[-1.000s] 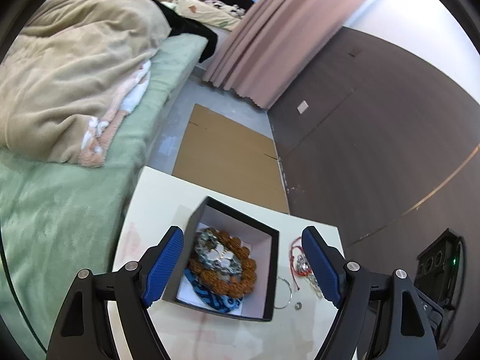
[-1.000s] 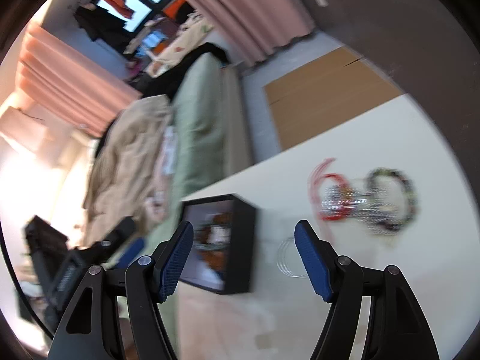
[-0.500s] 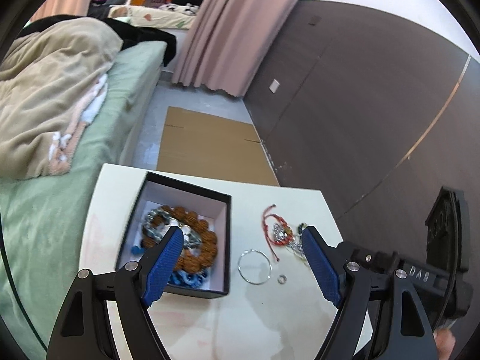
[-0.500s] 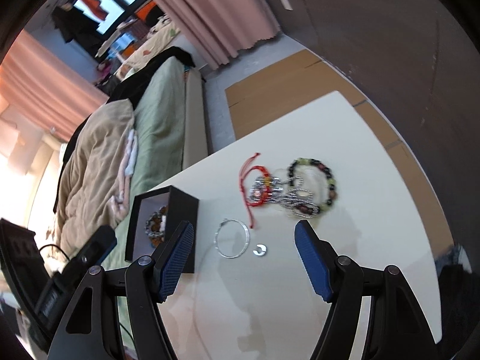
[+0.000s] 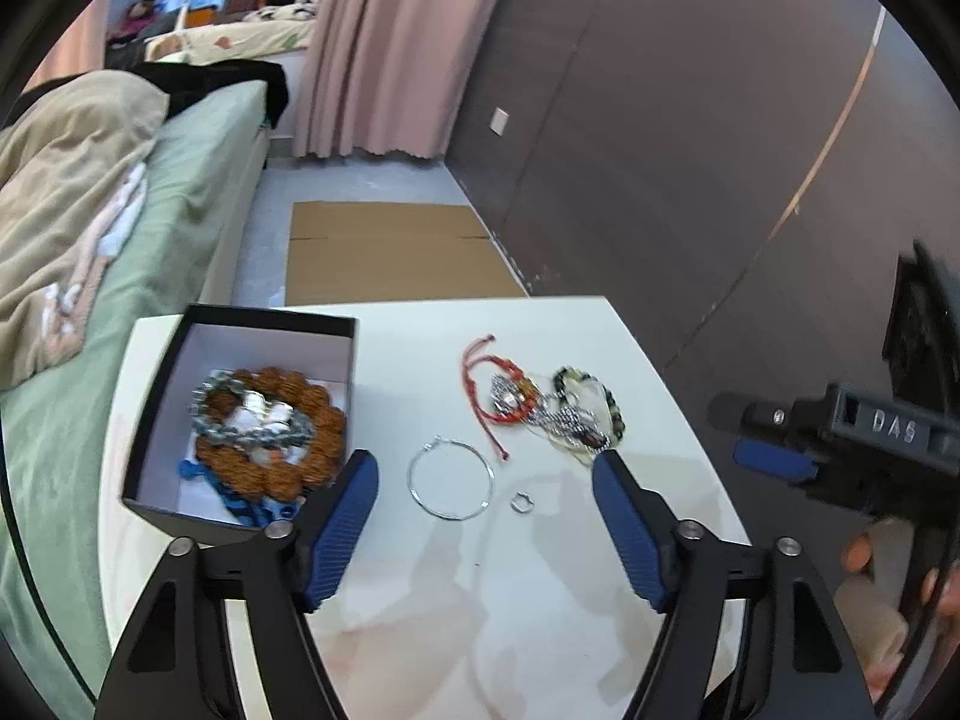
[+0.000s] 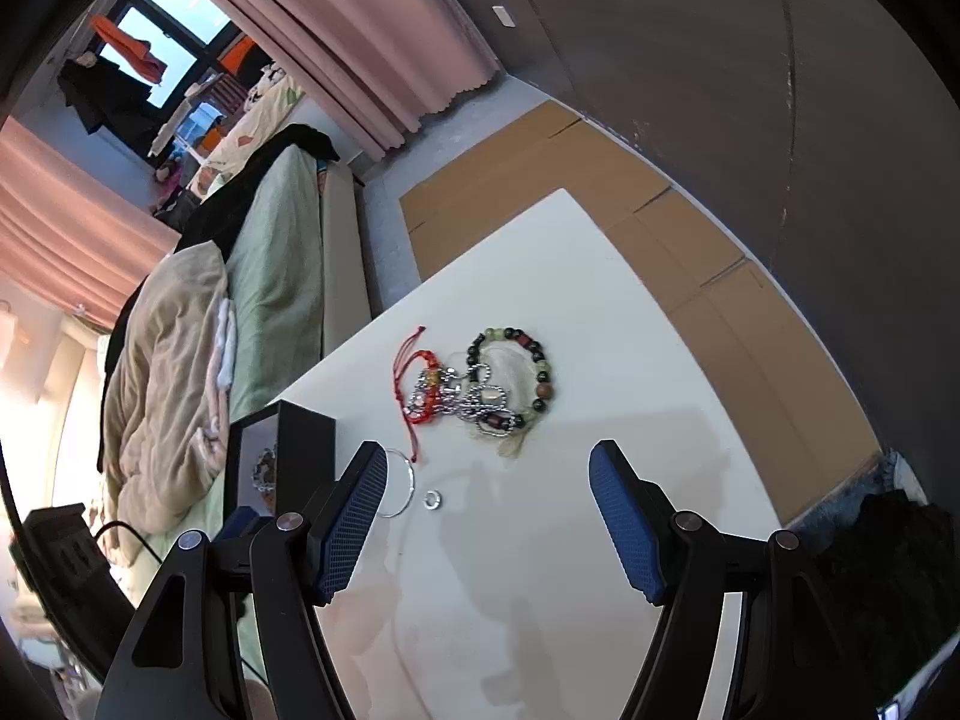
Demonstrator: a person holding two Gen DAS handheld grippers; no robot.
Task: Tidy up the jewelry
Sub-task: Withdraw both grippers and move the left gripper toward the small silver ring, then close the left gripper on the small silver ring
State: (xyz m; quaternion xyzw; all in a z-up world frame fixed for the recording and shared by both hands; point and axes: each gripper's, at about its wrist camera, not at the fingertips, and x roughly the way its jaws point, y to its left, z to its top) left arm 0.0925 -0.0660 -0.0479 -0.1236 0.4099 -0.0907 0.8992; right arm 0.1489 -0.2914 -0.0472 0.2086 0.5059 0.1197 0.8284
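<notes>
A black jewelry box (image 5: 157, 420) with a white inside stands at the table's left and holds a brown bead bracelet (image 5: 273, 450), a silver chain and blue pieces. Loose on the white table (image 5: 540, 600) lie a thin silver hoop (image 5: 450, 477), a small silver ring (image 5: 521, 502), a red cord bracelet (image 5: 489, 384), a silver chain (image 5: 564, 420) and a dark bead bracelet (image 5: 600, 402). My left gripper (image 5: 485, 516) is open and empty above the hoop and ring. My right gripper (image 6: 487, 516) is open and empty, nearer than the pile (image 6: 480, 390); the box (image 6: 294, 450) is at its left.
A bed (image 5: 180, 180) with a beige blanket (image 5: 60, 180) runs along the table's left side. Flat cardboard (image 5: 384, 252) lies on the floor beyond the table. A dark wall (image 5: 660, 150) and pink curtain (image 5: 390, 48) stand behind. The right gripper's body (image 5: 870, 438) shows at the left view's right edge.
Both grippers have swung from the box toward the loose jewelry on the right part of the table. Both stayed open and empty.
</notes>
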